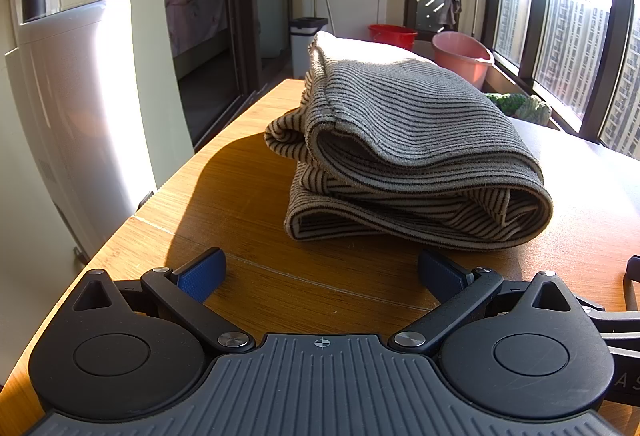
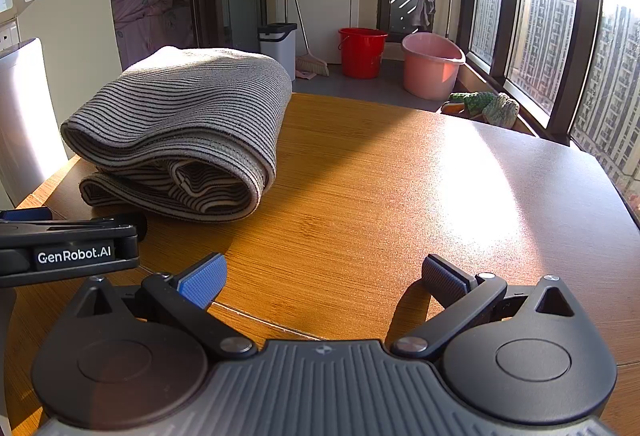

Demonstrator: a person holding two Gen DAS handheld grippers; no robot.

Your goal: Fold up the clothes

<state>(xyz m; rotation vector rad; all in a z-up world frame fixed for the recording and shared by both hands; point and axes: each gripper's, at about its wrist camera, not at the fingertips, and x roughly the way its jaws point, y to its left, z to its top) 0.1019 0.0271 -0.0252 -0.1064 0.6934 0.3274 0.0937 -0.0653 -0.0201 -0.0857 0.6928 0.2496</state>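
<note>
a striped garment (image 1: pixel 404 139) is seen folded into a thick bundle on the wooden table (image 1: pixel 248 195), towards its left side, lit by low sun from the windows (image 2: pixel 548 23). the left gripper (image 1: pixel 320 276) is held just short of the bundle, its jaws spread wide and nothing between them. the right gripper (image 2: pixel 320 278) is held over bare tabletop to the right, jaws likewise spread. a red bucket (image 2: pixel 362 51) and a pink tub (image 2: pixel 430 65) are seen on the floor beyond

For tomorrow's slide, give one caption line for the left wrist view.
Open left gripper faces a folded striped garment resting on the sunlit wooden table.
</note>
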